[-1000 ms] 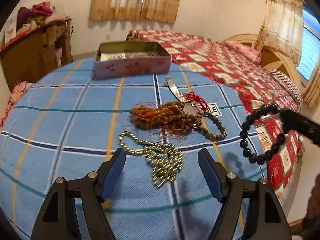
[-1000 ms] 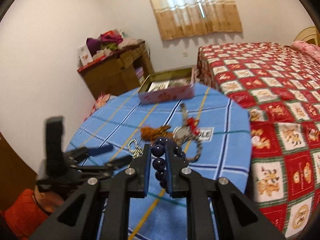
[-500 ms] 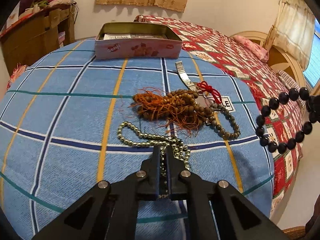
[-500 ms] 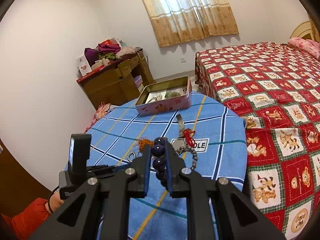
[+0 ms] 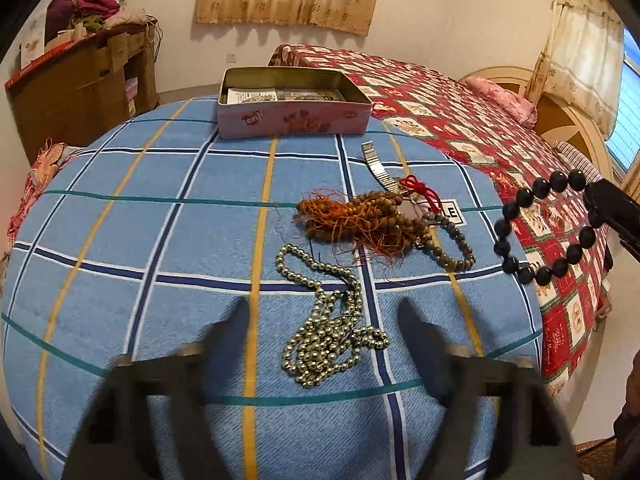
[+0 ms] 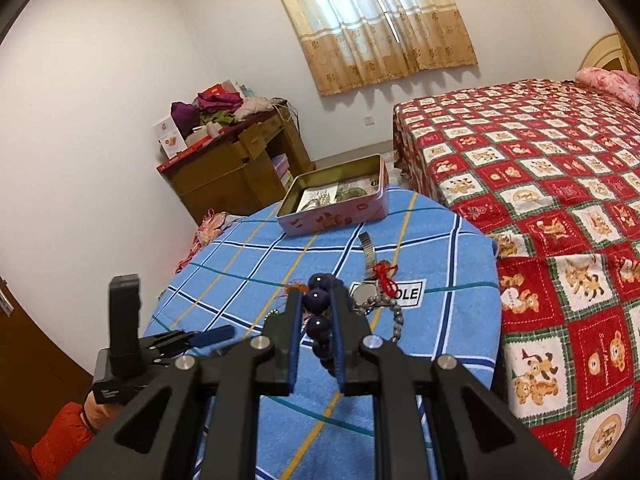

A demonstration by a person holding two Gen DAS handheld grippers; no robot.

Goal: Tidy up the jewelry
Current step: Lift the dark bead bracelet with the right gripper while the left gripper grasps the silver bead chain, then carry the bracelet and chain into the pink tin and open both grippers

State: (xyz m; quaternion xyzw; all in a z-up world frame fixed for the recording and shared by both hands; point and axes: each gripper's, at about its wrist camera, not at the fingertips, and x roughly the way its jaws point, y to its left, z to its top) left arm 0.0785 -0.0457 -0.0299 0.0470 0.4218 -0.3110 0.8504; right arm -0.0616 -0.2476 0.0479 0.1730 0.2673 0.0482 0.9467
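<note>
My left gripper (image 5: 324,316) is open and blurred, its fingers either side of a silver bead necklace (image 5: 328,320) heaped on the blue checked tablecloth. My right gripper (image 6: 316,312) is shut on a dark bead bracelet (image 6: 318,300), held in the air off the table's right edge; the bracelet also shows in the left wrist view (image 5: 540,226). A brown bead strand with orange tassels (image 5: 356,220), a grey bead bracelet (image 5: 452,244), a red knot (image 5: 420,190) and a metal watch (image 5: 378,166) lie mid-table. An open pink tin (image 5: 292,104) stands at the far edge.
The round table (image 5: 120,280) drops off on all sides. A bed with a red patterned quilt (image 6: 540,184) lies to the right. A wooden desk piled with clothes (image 6: 232,160) stands beyond the table on the left.
My left gripper was shut on the silver necklace half a second ago and has opened; the necklace lies on the cloth. My right gripper has risen with the dark bracelet.
</note>
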